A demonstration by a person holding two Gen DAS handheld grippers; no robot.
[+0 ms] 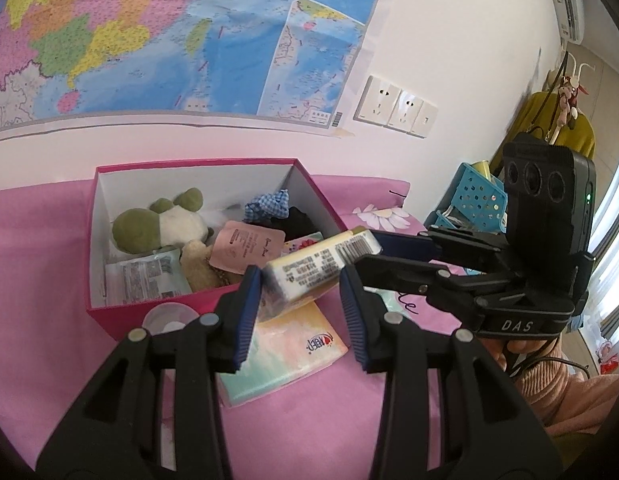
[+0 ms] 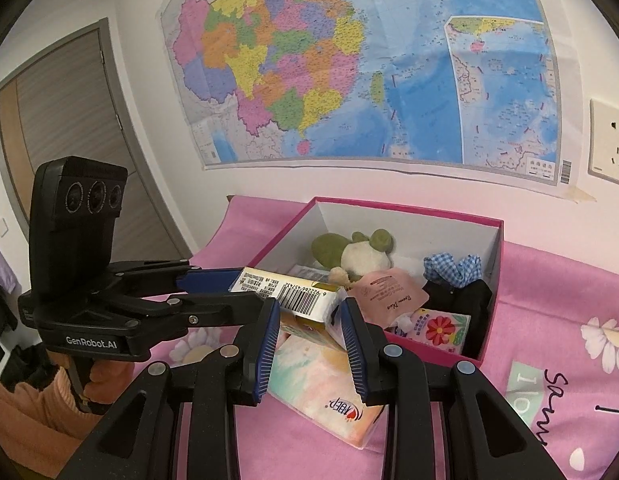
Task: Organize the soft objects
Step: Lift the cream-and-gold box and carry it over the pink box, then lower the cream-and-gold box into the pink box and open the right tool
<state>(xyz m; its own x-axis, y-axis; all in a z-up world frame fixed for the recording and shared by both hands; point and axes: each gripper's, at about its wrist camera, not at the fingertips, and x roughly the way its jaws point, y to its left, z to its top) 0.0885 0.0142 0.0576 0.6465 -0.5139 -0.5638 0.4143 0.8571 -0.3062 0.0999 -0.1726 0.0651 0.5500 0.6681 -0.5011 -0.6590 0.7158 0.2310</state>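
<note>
1. The left tongs [image 1: 301, 292] and the right tongs [image 2: 309, 320] each pinch one end of the yellow-and-white shiny tissue pack [image 1: 309, 268], just beside the pink cardboard box [image 1: 121, 312].
2. Only the left view shows a blue plastic basket with holes [image 1: 475, 200].
3. Only the right view shows a grey door [image 2: 69, 120].
4. A fluffy green-and-white frog toy [image 1: 157, 224] lies in the box.

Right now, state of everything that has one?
left claw: shut on barcode pack
right claw: shut on barcode pack
barcode pack: lifted, tilted, over pastel pack
pastel pack: flat on the pink cloth
pink box: open, partly filled
plush frog: lying inside pink box
</note>
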